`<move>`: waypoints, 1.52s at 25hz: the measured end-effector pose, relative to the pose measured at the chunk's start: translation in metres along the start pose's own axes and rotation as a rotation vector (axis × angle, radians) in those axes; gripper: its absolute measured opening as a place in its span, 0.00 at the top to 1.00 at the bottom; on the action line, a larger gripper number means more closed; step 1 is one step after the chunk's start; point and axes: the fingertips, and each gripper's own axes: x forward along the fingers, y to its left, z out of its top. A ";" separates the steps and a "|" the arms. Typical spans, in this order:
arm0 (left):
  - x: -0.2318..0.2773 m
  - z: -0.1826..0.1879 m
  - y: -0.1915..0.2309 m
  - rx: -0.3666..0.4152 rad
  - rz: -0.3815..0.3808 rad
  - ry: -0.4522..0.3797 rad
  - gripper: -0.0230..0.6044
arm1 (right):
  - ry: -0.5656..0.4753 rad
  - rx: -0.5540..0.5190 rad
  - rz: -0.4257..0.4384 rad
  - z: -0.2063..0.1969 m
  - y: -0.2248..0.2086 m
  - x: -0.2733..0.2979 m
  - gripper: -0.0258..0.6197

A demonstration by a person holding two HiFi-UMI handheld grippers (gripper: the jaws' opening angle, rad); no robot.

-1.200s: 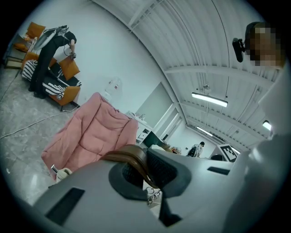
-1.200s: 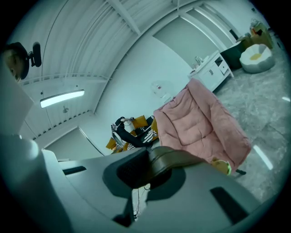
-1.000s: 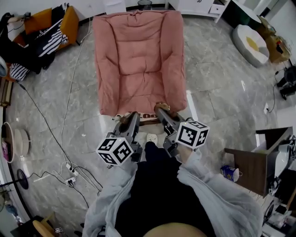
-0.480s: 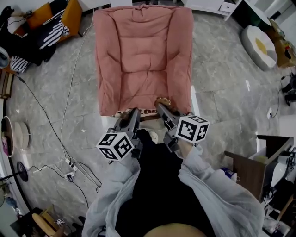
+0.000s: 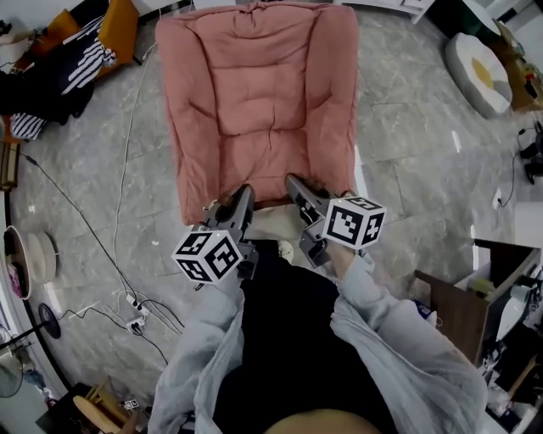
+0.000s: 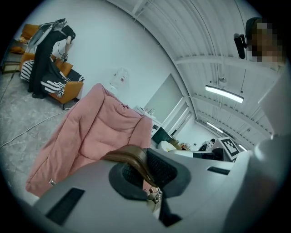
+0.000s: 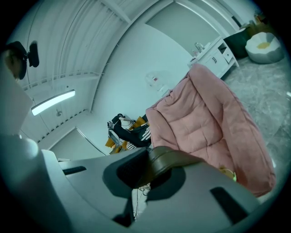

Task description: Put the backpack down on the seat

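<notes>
The person's grey sleeves (image 5: 386, 347) and dark front filled the bottom of the head view and hid most of the backpack (image 5: 273, 224). Only a pale sliver of it showed between the two tools. Its shape could not be made out, nor whether it touched anything beneath.

The left gripper (image 5: 243, 196) had its jaws pressed together on a brown strap (image 6: 132, 158), which looped over the dark pads in the left gripper view. The right gripper (image 5: 296, 184) was likewise clamped on a second strap (image 7: 175, 159), a wider brown band lying across its pads.

The bag lay between and below the two grippers, just at the front edge of the pink armchair (image 5: 254, 93). From above, the jaw tips overlapped that edge, and the quilted seat and back spread out beyond them.

Farther off, an orange chair (image 5: 119, 25) draped with dark and striped clothes was cut off at the upper left. A tangle of cables (image 5: 136, 319) lay on the marble floor (image 5: 407, 153), and a pale round cushion (image 5: 477, 72) sat at the upper right.
</notes>
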 end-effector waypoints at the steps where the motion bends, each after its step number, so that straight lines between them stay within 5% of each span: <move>1: 0.007 0.004 0.004 0.001 -0.001 0.006 0.94 | 0.001 0.002 -0.005 0.005 -0.003 0.006 0.95; 22: 0.152 0.080 0.093 -0.081 -0.013 0.068 0.94 | 0.012 0.056 -0.088 0.110 -0.071 0.131 0.95; 38: 0.261 0.098 0.174 -0.084 0.028 0.127 0.94 | 0.047 0.115 -0.134 0.165 -0.145 0.227 0.95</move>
